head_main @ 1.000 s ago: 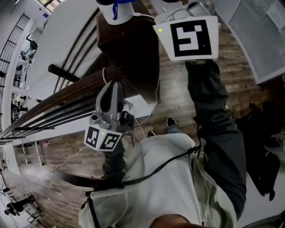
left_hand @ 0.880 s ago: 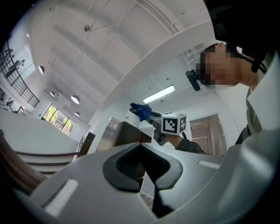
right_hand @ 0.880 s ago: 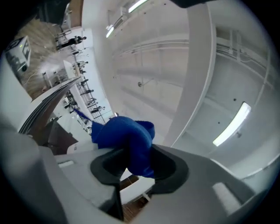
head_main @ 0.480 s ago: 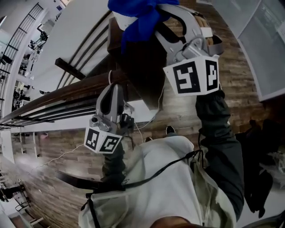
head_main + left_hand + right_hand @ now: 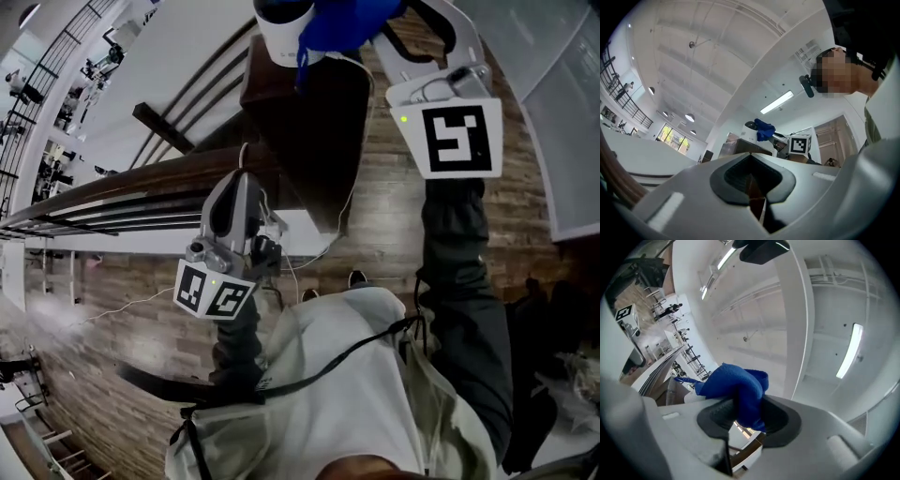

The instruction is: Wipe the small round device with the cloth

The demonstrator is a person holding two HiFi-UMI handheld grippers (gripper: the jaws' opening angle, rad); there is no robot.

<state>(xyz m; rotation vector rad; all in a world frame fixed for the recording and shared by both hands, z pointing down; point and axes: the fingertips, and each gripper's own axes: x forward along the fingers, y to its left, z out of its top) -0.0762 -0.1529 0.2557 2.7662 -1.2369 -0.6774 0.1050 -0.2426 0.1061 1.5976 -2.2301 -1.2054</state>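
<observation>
The small round device (image 5: 284, 26) is white with a dark top and stands upright at the far end of a dark brown table (image 5: 309, 122). The cloth (image 5: 349, 19) is deep blue and bunched, pinched between the jaws of the right hand-held gripper (image 5: 740, 416). Its loose folds lie against the device's upper right side, and one corner hangs down over the white wall.

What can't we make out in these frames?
- Head view: the small round device is cut off by the upper edge and partly behind the cloth.
- Right gripper view: the cloth in the right gripper hides most of the device, so contact cannot be told.
- Left gripper view: the device is too small for detail.
</observation>
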